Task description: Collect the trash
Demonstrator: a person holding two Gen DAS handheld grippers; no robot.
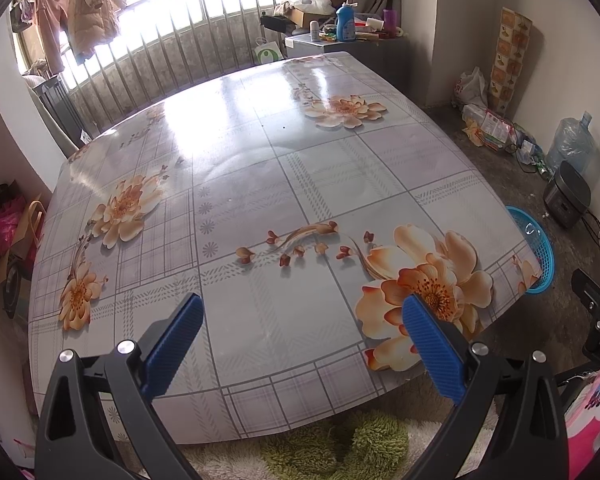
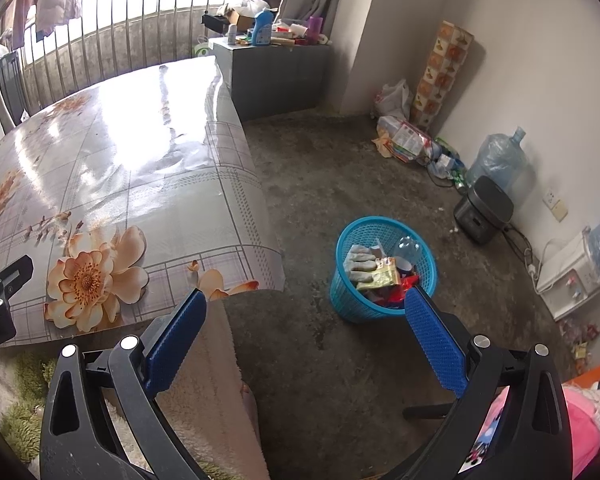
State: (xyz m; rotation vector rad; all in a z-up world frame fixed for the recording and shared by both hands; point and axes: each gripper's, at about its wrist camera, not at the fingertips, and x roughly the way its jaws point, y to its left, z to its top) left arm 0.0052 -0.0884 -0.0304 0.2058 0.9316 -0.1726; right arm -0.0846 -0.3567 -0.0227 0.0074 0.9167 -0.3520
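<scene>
Floral-cloth table [image 1: 284,208] glossy under window glare. Blue basket [image 2: 353,304] of wrappers on concrete floor [image 2: 339,184] beside table. Left hand-held gripper [image 1: 301,312], right hand-held gripper [image 2: 305,308] both spread wide, empty.

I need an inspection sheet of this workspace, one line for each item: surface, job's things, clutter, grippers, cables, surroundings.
Surface: table with a glossy floral cover, nothing seen lying on it.
Job's things: blue basket on the floor beside the table, holding wrappers, a plastic bottle and a grey glove.
Clutter: bags and packets by the wall; small scraps on the floor at right.
Grippers: left gripper open and holding nothing, over the table; right gripper open and holding nothing, over the floor.
Cables: cords along the wall by the rice cooker.
Surroundings: water jug, cabinet with bottles, window bars.
</scene>
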